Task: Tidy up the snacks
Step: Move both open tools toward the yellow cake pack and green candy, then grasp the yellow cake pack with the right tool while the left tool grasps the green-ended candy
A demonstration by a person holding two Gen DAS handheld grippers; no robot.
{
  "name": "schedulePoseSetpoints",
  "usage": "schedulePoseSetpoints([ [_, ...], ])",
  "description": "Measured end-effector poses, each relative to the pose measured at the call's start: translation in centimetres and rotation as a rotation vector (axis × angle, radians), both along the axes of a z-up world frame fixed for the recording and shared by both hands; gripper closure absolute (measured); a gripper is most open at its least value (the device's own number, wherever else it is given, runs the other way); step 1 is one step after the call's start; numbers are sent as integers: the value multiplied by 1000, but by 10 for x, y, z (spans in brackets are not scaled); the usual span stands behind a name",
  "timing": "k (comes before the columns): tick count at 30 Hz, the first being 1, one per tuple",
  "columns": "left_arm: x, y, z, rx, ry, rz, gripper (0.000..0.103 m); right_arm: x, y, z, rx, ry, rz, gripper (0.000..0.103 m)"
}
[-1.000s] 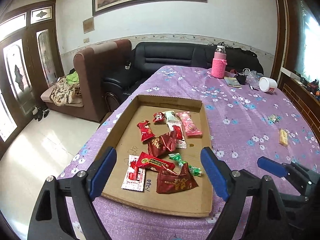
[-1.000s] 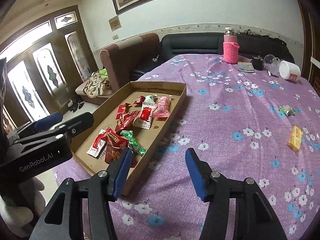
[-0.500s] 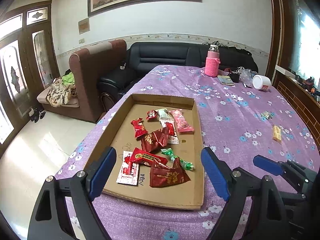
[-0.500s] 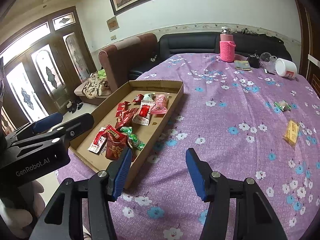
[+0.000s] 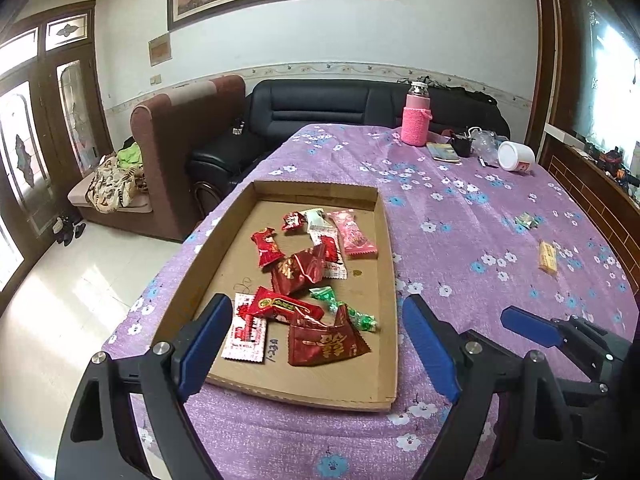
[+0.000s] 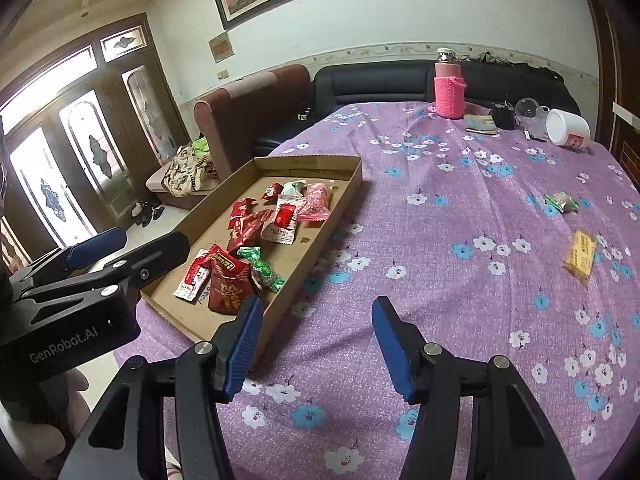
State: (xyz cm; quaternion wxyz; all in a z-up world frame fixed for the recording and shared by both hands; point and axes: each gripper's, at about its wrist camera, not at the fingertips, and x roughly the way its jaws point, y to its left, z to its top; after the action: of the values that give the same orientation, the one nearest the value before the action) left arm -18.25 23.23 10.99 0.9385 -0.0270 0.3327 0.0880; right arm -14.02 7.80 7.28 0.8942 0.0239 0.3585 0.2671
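Observation:
A shallow cardboard tray (image 5: pixel 316 190) lies on the purple flowered tablecloth and holds several wrapped snacks, mostly red packets (image 5: pixel 320 346), a pink one (image 5: pixel 354 236) and green candies (image 5: pixel 352 314). The tray also shows in the right wrist view (image 6: pixel 344 200). A yellow snack (image 6: pixel 582 255) and a green candy (image 6: pixel 562 202) lie loose on the cloth at the right. My left gripper (image 5: pixel 316 344) is open and empty, above the tray's near end. My right gripper (image 6: pixel 316 346) is open and empty, over the cloth just right of the tray.
A pink-sleeved bottle (image 5: pixel 416 120), a white cup on its side (image 5: pixel 516 156), a booklet and small items stand at the table's far end. A black sofa (image 5: pixel 340 108) and a brown armchair (image 5: pixel 180 140) stand beyond. The table's left edge drops to the floor.
Both grippers have drawn back and risen a little, so the tray and table look smaller and further away. Both stay open. The snacks have not moved.

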Motion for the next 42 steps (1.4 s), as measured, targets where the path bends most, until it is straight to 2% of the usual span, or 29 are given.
schedulePoseSetpoints([
  [5, 4, -8, -3, -18, 14, -31, 16, 5, -7, -4, -5, 8, -17, 42],
  [8, 5, -13, -3, -65, 15, -81, 16, 12, -25, 0, -21, -19, -62, 42],
  [11, 10, -17, -2, -146, 15, -147, 12, 24, -59, 1, -29, -21, -145, 34],
  [12, 14, -21, -3, -184, 30, -177, 7, 28, -72, 0, -28, -13, -175, 34],
  [15, 26, -35, -10, -241, 65, -249, 7, 49, -122, -8, -48, 26, -291, 35],
  [19, 38, -61, -23, -245, 105, -306, 7, 79, -183, -17, -94, 81, -422, 35],
  [22, 50, -73, -32, -250, 133, -323, 7, 101, -216, -22, -88, 117, -481, 35],
  [25, 63, -79, -35, -257, 147, -325, 7, 122, -227, -27, -84, 140, -491, 35],
  [29, 88, -86, -29, -300, 165, -345, 7, 154, -220, -37, -104, 166, -483, 36],
  [34, 138, -114, -7, -288, 138, -394, 7, 177, -208, -52, -179, 174, -490, 46],
  [36, 158, -128, -3, -277, 139, -414, 7, 179, -210, -54, -159, 170, -480, 50],
  [37, 174, -140, -1, -274, 138, -433, 7, 180, -211, -55, -150, 169, -476, 61],
  [42, 240, -193, -12, -270, 198, -521, 7, 177, -220, -55, -145, 158, -487, 71],
])
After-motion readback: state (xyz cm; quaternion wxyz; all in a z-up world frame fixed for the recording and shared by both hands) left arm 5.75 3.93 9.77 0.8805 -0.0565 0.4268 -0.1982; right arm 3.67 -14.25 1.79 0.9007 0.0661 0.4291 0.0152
